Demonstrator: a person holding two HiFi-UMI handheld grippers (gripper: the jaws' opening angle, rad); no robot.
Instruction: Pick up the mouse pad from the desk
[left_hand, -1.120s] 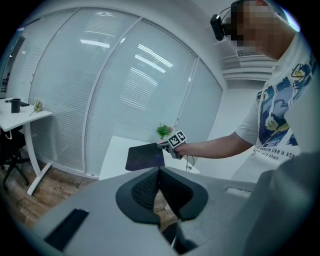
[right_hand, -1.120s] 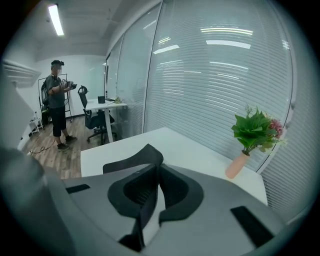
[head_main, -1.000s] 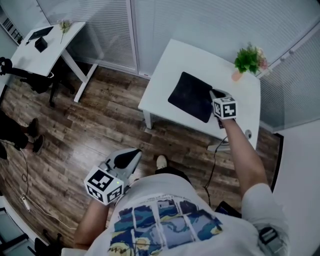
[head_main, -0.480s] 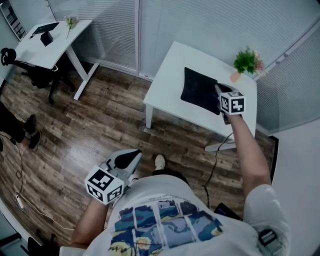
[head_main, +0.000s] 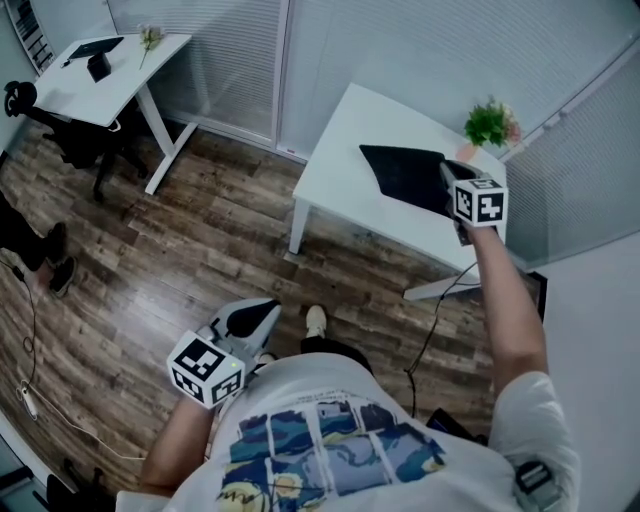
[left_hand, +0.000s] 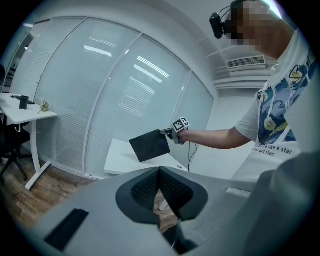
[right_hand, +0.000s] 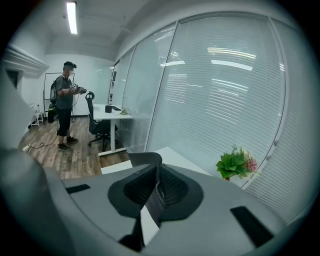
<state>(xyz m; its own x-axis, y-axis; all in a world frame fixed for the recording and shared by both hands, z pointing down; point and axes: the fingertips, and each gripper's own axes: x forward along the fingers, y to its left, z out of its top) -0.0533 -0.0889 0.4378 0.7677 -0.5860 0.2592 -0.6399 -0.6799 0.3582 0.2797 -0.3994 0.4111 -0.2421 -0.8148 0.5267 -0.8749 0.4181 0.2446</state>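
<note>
The black mouse pad (head_main: 405, 172) hangs in the air above the white desk (head_main: 340, 160), tilted, with my right gripper (head_main: 447, 172) shut on its right edge. In the right gripper view the pad (right_hand: 146, 161) runs edge-on between the pads of the gripper (right_hand: 156, 187). The left gripper view shows the pad (left_hand: 149, 146) held out over the desk by the right gripper (left_hand: 167, 133). My left gripper (head_main: 268, 308) stays low by my body over the wood floor, shut with nothing in it (left_hand: 160, 172).
A potted green plant (head_main: 488, 122) stands at the desk's far right corner. A second white desk (head_main: 95, 70) and a black chair (head_main: 70, 130) are at the far left. Another person (right_hand: 64, 105) stands there. A cable (head_main: 432, 320) hangs by the desk.
The right gripper has risen with the mouse pad, which left the desktop and now hangs tilted above it. The left gripper looks much the same in the head view.
</note>
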